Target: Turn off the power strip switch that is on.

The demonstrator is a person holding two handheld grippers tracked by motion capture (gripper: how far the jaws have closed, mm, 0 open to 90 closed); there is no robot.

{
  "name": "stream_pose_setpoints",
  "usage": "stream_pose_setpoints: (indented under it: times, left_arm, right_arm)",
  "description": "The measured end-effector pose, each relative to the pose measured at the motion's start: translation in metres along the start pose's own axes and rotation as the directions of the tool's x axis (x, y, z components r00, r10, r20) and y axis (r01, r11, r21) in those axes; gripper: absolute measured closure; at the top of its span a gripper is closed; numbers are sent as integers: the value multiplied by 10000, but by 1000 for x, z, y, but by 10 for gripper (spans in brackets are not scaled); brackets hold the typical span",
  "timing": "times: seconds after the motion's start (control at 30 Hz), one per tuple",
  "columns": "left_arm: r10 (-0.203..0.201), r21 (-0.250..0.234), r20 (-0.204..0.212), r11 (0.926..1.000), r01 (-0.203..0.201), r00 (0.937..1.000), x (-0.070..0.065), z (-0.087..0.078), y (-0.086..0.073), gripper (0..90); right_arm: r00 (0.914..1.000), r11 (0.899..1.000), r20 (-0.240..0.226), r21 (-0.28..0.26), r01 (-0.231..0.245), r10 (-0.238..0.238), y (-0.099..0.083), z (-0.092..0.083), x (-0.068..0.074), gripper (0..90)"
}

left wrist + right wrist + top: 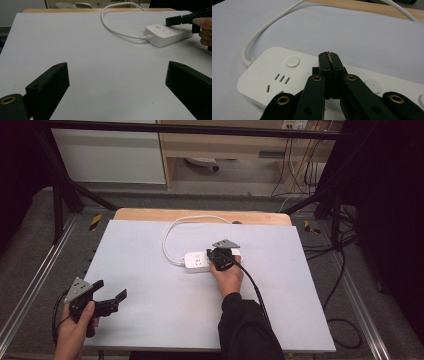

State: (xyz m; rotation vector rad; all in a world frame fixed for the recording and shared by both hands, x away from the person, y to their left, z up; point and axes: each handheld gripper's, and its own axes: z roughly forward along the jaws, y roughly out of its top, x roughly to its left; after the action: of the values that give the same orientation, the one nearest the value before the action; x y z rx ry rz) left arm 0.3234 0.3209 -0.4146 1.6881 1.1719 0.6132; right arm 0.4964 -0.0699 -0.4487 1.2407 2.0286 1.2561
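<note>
A white power strip (196,261) lies at the middle of the white table mat (150,310), and its white cable (170,232) loops toward the far edge. My right gripper (216,256) is shut with nothing between its jaws. Its tips (329,56) hang over the strip's top (274,72), between two round buttons; whether they touch it I cannot tell. My left gripper (111,289) is open and empty near the mat's front left corner, its jaws (117,66) wide apart above bare mat. From there the strip (165,37) and the right gripper (172,21) lie ahead to the right.
A wooden table edge (200,215) shows beyond the mat. Black frame posts (60,205) stand at both sides, and dark cables (345,320) lie on the floor at the right. Bare mat stretches between the two grippers.
</note>
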Motion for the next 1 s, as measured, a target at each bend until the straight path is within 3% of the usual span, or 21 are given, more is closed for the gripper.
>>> stream_pose_setpoints:
  times: [0.63, 1.0]
  left_arm:
    - [3, -10, 6, 10000, -3, 10000, 0, 0, 0, 51]
    - [-27, -28, 16, 10000, 27, 10000, -1, -1, 0, 51]
  right_arm:
    - [9993, 9993, -58, -11, -375, 375, -1, 0, -1, 900]
    - [9996, 9996, 50, 31, -264, 264, -1, 1, 0, 900]
